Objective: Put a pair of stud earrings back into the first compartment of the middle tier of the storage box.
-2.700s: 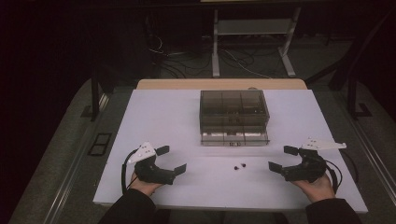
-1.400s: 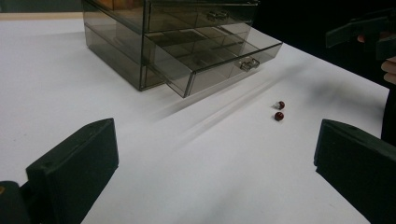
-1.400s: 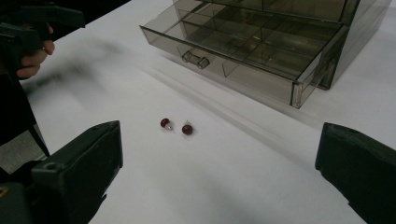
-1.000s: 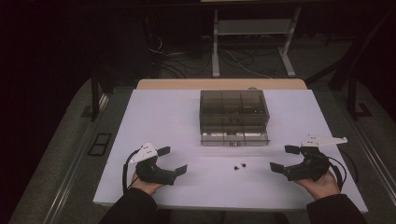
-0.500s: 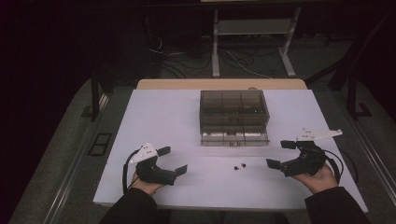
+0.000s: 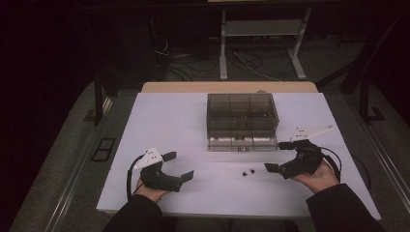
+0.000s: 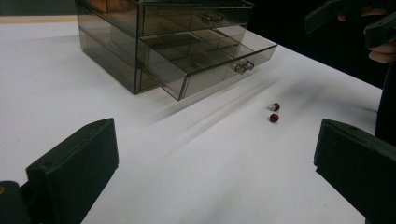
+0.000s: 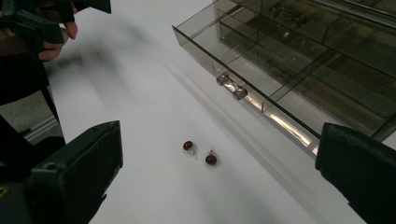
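Two small red studs (image 6: 248, 172) lie close together on the white bench (image 6: 164, 116), just in front of the smoky plastic drawer box (image 6: 241, 118). The box's bottom drawer (image 6: 240, 142) is pulled out toward the person, its divided compartments visible through the clear walls; a small metal knob (image 8: 232, 87) sits on the drawer front.

The right tongs (image 6: 279, 157) hover just right of the studs, jaws spread wide and holding nothing. In the right gripper view the studs (image 8: 200, 152) lie between the two black jaws, a little ahead of them, with the drawer front beyond and to the right.

The left tongs (image 6: 179, 165) rest low at the near left of the bench, well apart from the studs, also wide open and empty. In the left gripper view the studs (image 7: 274, 112) sit ahead and to the right, near the open drawer (image 7: 219, 63).
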Demonstrator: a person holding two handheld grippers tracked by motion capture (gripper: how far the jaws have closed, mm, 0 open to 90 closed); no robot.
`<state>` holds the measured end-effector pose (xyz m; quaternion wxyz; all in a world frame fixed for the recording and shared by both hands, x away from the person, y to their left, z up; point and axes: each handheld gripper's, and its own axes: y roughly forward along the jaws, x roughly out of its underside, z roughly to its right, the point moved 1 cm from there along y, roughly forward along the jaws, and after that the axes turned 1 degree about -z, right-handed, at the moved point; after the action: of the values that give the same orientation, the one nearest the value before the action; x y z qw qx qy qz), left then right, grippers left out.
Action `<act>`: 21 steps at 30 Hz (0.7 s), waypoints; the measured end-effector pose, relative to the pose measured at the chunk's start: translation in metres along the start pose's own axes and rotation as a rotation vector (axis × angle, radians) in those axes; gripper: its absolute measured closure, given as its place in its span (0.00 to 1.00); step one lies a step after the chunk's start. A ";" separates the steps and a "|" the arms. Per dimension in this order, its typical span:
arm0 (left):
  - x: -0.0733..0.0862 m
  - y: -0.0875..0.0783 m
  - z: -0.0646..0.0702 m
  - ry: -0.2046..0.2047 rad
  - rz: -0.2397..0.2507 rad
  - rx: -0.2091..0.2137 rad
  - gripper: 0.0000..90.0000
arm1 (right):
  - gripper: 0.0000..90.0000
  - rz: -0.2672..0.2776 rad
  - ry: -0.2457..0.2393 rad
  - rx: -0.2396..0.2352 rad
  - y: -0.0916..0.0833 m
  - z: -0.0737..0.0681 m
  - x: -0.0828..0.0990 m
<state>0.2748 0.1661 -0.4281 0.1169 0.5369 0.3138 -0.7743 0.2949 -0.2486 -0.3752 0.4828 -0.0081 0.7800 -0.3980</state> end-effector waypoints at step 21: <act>-0.001 0.002 0.000 0.008 0.000 0.012 0.00 | 0.00 -0.126 -0.069 -0.054 0.036 0.000 -0.002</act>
<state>0.2764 0.1644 -0.4279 0.1123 0.5407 0.3095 -0.7741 0.3091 -0.2235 -0.3965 0.4829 -0.0840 0.7713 -0.4059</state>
